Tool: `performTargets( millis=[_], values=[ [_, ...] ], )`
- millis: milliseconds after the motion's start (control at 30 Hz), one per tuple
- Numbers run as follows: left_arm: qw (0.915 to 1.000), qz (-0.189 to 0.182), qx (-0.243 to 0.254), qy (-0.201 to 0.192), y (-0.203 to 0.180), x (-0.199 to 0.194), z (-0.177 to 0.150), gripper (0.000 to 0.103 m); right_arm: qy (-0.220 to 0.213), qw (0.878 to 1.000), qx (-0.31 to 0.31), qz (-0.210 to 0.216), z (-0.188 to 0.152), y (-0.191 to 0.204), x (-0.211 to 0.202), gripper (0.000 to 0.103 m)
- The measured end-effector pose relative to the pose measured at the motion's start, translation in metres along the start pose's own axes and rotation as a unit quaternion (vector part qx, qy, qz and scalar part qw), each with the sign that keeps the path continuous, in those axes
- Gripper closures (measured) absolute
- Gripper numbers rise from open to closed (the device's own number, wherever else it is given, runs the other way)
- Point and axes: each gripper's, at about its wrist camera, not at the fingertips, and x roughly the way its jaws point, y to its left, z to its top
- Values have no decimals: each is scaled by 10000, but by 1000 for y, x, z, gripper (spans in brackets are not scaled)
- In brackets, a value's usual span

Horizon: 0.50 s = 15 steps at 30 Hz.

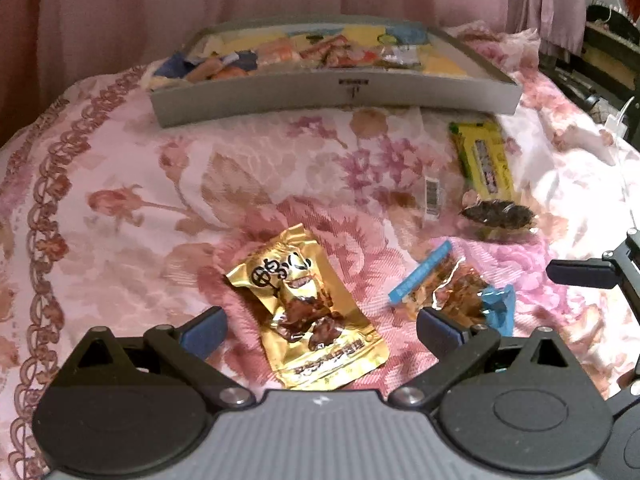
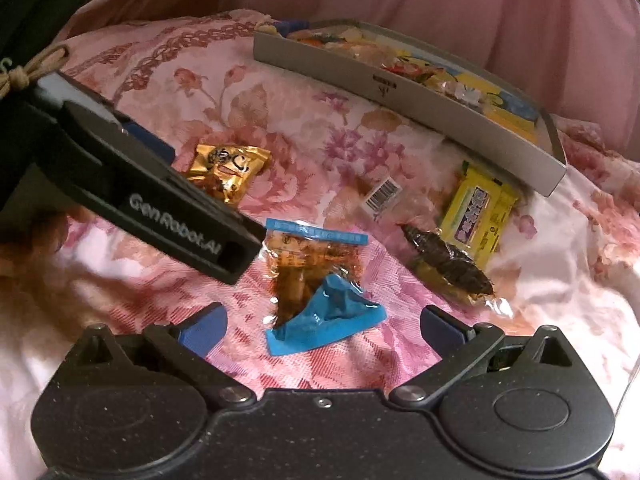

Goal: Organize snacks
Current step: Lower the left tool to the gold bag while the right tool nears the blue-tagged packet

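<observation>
Left hand-held gripper (image 1: pixel 320 330) hangs low over the pink floral bedspread (image 1: pixel 120 208), blue-padded fingers spread wide, nothing between them but the crinkled gold foil snack packet (image 1: pixel 310 316) lying flat just beneath. That packet shows a cartoon face and brown pieces printed on its front, its far end twisted and puckered. Just right of it sits a clear wrapper with blue ends (image 2: pixel 316 280), orange-brown snack visible inside, one blue end folded up. The right hand-held gripper (image 2: pixel 322 330) hovers above this one, jaws equally wide, holding nothing. Farther right lies a dark brown snack in clear film (image 2: pixel 446 264), touching a yellow rectangular bar with purple lettering (image 2: pixel 478 216). A small clear packet with a barcode label (image 2: pixel 382 194) rests between the gold packet and the yellow bar. At the far side stands a shallow grey tray (image 1: pixel 340 98), already heaped with colourful wrappers.
</observation>
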Motion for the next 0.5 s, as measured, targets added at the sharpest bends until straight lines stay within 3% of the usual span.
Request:
performTargets(
  millis=[300, 500],
  values=[
    [9984, 392, 357, 170, -4, 16, -4, 1, -197, 9986, 476, -80, 1, -10, 24, 1],
    [9986, 459, 182, 215, 1, 17, -2, 0, -232, 9968, 760, -32, 0, -12, 29, 1]
  ],
)
